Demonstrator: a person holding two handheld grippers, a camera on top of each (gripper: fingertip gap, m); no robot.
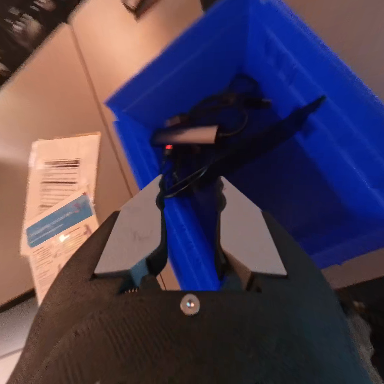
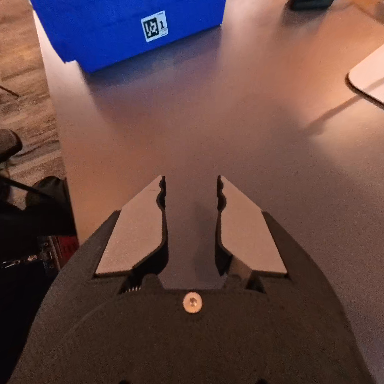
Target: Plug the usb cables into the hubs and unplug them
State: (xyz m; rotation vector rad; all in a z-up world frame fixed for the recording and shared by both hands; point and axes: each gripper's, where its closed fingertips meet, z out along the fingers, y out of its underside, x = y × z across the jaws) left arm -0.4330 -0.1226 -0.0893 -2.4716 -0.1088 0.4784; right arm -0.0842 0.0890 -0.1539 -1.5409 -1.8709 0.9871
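In the left wrist view, a blue plastic bin (image 1: 291,145) fills the upper right, tilted in the frame and blurred. Inside it lies a grey USB hub (image 1: 187,135), a flat oblong block, with a tangle of black USB cables (image 1: 228,104) behind and around it. A small red light (image 1: 168,147) glows just below the hub's near edge. A thin black cable (image 1: 187,180) loops from under the hub toward the near wall of the bin. The bin stands on a tan table (image 1: 52,93). To its left, well apart from the bin, lie a white printed sheet (image 1: 62,166) and a card with a blue band (image 1: 60,226) partly overlapping it. The left gripper (image 1: 190,182) is held over the bin's near rim, pointing into it, its fingers spread apart with nothing between them; the rim and the looped cable show through the gap.

In the right wrist view, the same blue bin (image 2: 104,37) sits at the far edge of the table (image 2: 207,124), only its outer wall visible, bearing a white sticker with a black square marker (image 2: 154,26). Its contents are hidden from here. The right gripper (image 2: 191,182) hovers above bare table, well short of the bin, fingers parted and empty. A pale board with a rounded corner (image 2: 369,83) lies at the right edge. Carpeted floor (image 2: 20,83) shows at the left.
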